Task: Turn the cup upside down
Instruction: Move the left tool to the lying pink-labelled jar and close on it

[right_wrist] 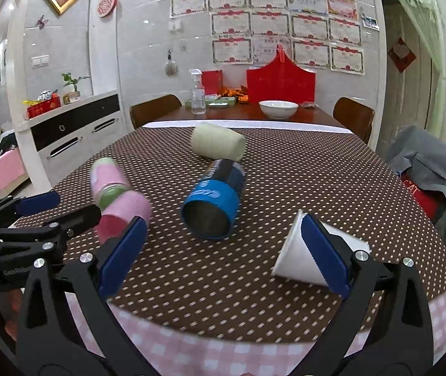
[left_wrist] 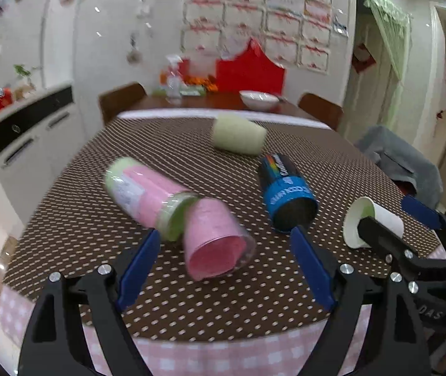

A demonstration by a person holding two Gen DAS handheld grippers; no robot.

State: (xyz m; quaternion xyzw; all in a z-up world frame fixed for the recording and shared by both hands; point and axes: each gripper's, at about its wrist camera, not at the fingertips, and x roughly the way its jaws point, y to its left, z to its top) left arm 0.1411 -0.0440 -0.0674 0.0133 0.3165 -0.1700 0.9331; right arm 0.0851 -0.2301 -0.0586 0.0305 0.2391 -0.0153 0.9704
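Several cups lie on their sides on the dotted brown cloth point(left_wrist: 191, 313). A pink cup point(left_wrist: 215, 241) lies just ahead of my open left gripper point(left_wrist: 224, 264), between its blue pads and apart from them. A pink and green cup point(left_wrist: 147, 195) touches it at the left. A blue and black cup point(left_wrist: 285, 192) lies at centre and a pale green cup point(left_wrist: 238, 134) farther back. My right gripper point(right_wrist: 223, 253) is open; its right pad stands in front of a white paper cup point(right_wrist: 298, 258). The blue cup point(right_wrist: 213, 200) lies ahead of it.
The table's near edge shows a pink checked cloth point(right_wrist: 223, 354). A wooden table behind holds a white bowl point(right_wrist: 278, 108), a spray bottle point(right_wrist: 197, 94) and a red bag point(right_wrist: 280, 78). A chair with grey clothing point(right_wrist: 432, 169) stands at the right, a white cabinet point(right_wrist: 75, 134) at the left.
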